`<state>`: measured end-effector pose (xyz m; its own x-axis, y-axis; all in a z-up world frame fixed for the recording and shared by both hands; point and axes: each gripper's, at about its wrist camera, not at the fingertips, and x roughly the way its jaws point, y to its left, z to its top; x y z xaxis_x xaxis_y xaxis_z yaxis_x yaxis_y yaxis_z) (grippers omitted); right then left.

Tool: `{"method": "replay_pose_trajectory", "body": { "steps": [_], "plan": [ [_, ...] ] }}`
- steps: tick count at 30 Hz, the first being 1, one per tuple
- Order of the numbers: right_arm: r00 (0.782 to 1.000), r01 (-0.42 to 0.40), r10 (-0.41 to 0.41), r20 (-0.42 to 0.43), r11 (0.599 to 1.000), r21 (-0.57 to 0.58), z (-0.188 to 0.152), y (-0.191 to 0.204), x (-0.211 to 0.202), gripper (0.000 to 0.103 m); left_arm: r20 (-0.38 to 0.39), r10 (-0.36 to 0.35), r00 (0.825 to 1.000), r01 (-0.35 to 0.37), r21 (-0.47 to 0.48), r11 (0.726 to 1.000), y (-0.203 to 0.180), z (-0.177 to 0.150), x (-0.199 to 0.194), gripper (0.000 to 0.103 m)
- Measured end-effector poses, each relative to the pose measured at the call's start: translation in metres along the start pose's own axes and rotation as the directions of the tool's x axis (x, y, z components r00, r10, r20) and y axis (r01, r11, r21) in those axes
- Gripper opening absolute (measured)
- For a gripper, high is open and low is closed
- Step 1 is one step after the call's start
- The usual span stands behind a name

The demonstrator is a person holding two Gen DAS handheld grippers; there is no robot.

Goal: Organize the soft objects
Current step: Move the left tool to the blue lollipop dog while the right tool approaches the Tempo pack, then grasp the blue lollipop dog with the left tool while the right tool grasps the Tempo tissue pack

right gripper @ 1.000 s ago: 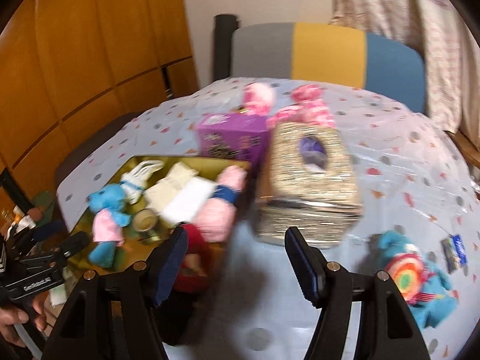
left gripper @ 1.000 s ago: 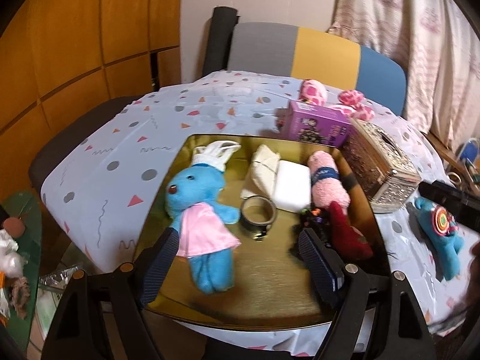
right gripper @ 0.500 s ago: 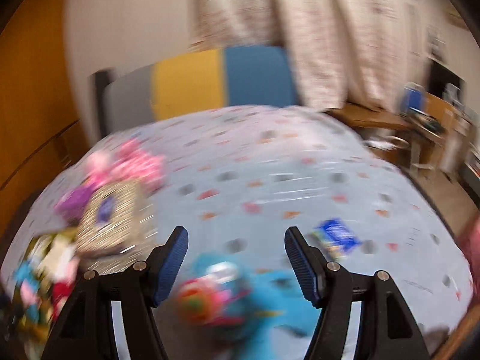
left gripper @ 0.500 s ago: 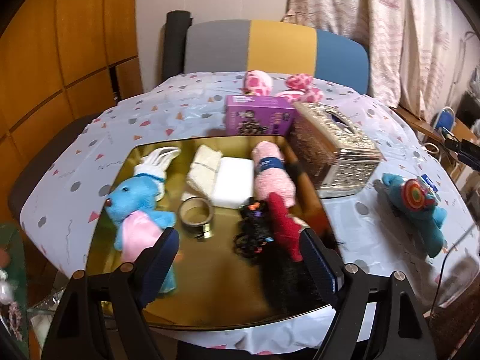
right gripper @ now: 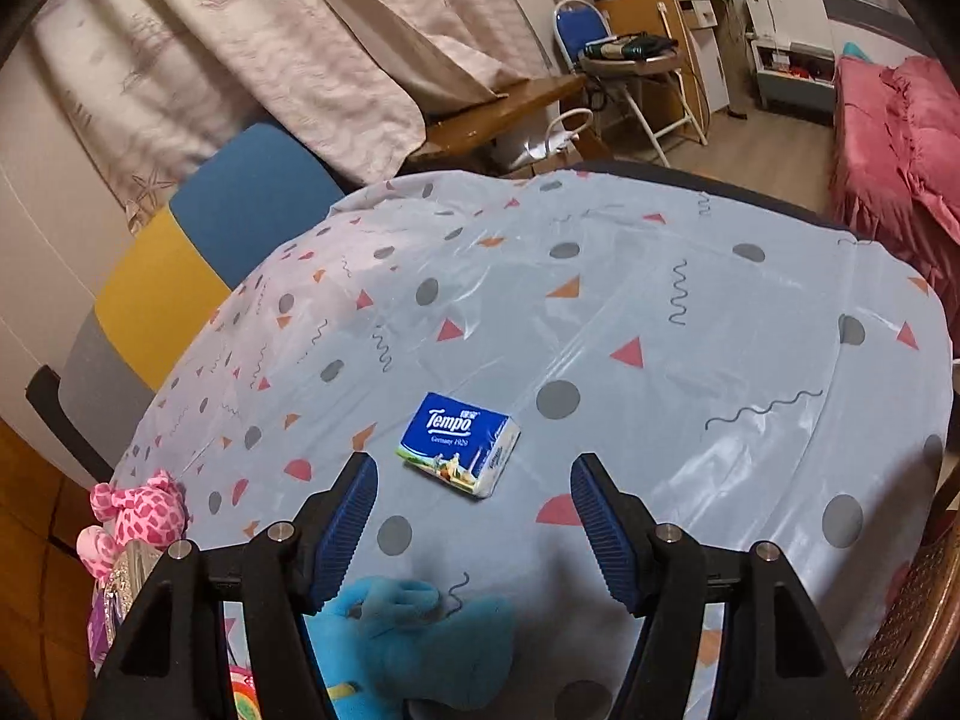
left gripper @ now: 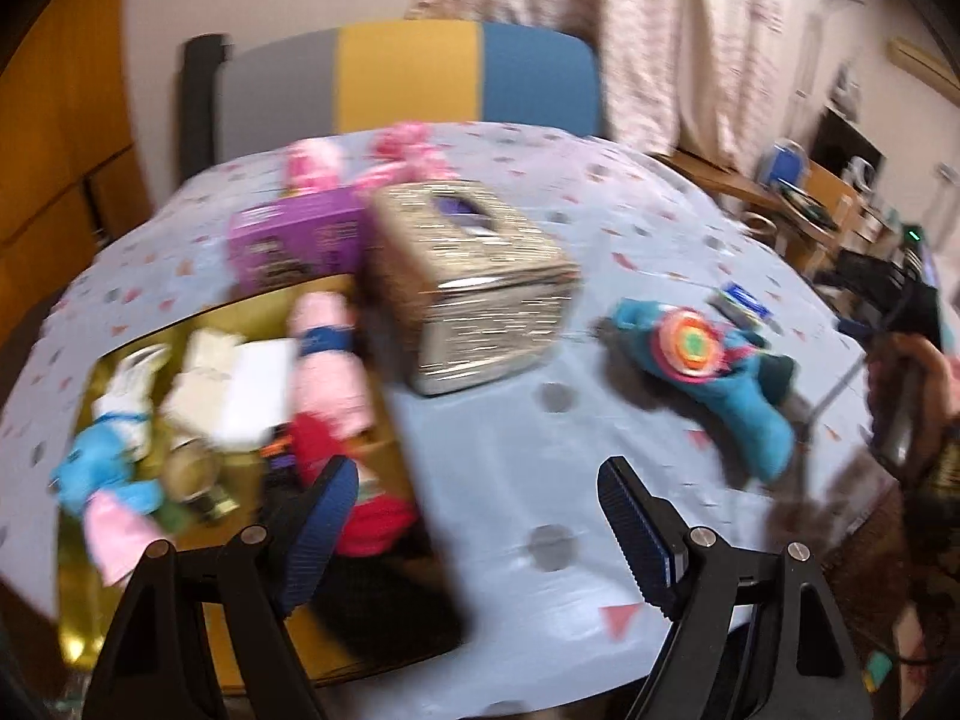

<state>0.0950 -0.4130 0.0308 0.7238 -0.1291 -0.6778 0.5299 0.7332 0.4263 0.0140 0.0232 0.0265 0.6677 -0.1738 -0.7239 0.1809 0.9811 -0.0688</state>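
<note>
Step in hand, as judged: approach to a pickup. Right gripper [right gripper: 473,501] has its jaws apart and empty, aimed at the tissue pack [right gripper: 459,452] lying flat on the worktop [right gripper: 690,360] just ahead of the fingertips. Teal plush toy [right gripper: 420,630] lies directly below that gripper. Left gripper [left gripper: 474,516] is also apart and empty, above the worktop between the gold tray [left gripper: 354,636] of soft items and the teal toy. Next move calls for lowering the right gripper to straddle the pack, then closing gently.
</note>
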Motion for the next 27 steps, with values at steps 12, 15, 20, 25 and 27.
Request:
{"method": "replay_pose_trajectory", "body": {
  "steps": [12, 15, 20, 25, 27],
  "plan": [
    [0.997, -0.076, 0.075, 0.011, 0.994, 0.077, 0.0, -0.012, -0.005, 0.069, -0.216, -0.28, 0.935, 0.29, 0.018, 0.957, -0.107, 0.028, 0.088, 0.077],
    [0.996, -0.093, 0.093, 0.012, 0.993, 0.074, 0.002, -0.011, -0.005, 0.069, -0.257, -0.335, 0.906, 0.336, -0.042, 0.941, -0.125, 0.032, 0.108, 0.077],
    [0.992, -0.128, 0.129, -0.007, 0.989, 0.071, 0.001, -0.009, -0.003, 0.069, -0.287, -0.377, 0.881, 0.365, -0.094, 0.926, -0.152, 0.039, 0.133, 0.08],
    [0.99, -0.141, 0.143, -0.015, 0.987, 0.077, 0.001, -0.009, -0.001, 0.069, -0.318, -0.369, 0.874, 0.358, -0.095, 0.929, -0.176, 0.044, 0.158, 0.081],
    [0.989, -0.147, 0.149, -0.016, 0.985, 0.095, 0.001, -0.012, 0.0, 0.069, -0.328, -0.362, 0.873, 0.35, -0.099, 0.932, -0.183, 0.046, 0.166, 0.081]
  ]
}}
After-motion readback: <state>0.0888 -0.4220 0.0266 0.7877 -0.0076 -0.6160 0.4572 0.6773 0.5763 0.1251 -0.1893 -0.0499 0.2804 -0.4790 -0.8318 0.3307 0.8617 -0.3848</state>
